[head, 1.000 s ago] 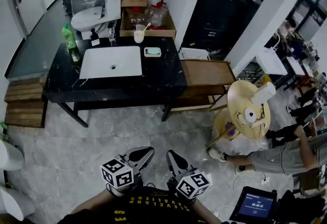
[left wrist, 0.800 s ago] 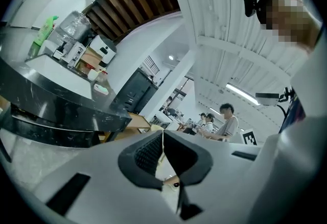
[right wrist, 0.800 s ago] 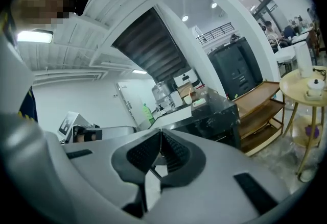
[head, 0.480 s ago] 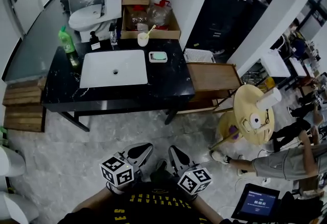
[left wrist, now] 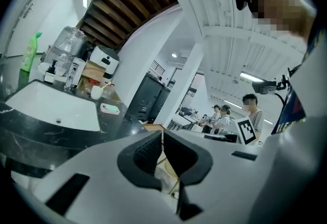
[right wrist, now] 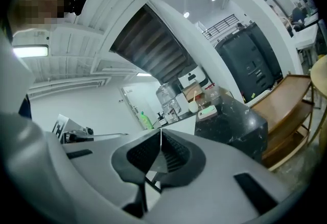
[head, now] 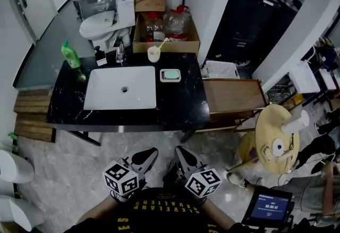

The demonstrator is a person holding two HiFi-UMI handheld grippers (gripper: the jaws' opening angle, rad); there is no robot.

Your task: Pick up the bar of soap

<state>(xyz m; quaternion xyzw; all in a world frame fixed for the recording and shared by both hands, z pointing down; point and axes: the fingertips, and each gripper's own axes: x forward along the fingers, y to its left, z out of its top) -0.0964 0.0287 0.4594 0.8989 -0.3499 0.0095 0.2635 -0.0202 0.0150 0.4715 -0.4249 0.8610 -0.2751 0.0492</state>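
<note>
A pale green bar of soap (head: 170, 74) lies in a white dish on the black marble counter (head: 175, 107), just right of the white sink (head: 121, 88). It also shows as a small green bar of soap (left wrist: 110, 108) in the left gripper view and a bar of soap (right wrist: 208, 111) in the right gripper view. My left gripper (head: 151, 153) and right gripper (head: 179, 151) are held close to my body, well short of the counter. Both are shut with nothing between the jaws.
A green bottle (head: 70, 53), a small pump bottle (head: 99, 54), a tap (head: 120, 50) and a white cup (head: 154, 53) stand along the counter's back. A toilet (head: 101, 22) and a box of jugs (head: 166, 27) sit behind. A wooden shelf (head: 232, 96) adjoins on the right.
The counter and sink have shifted right and nearer in the head view as I moved toward them. Both grippers stay shut in front of my body.
</note>
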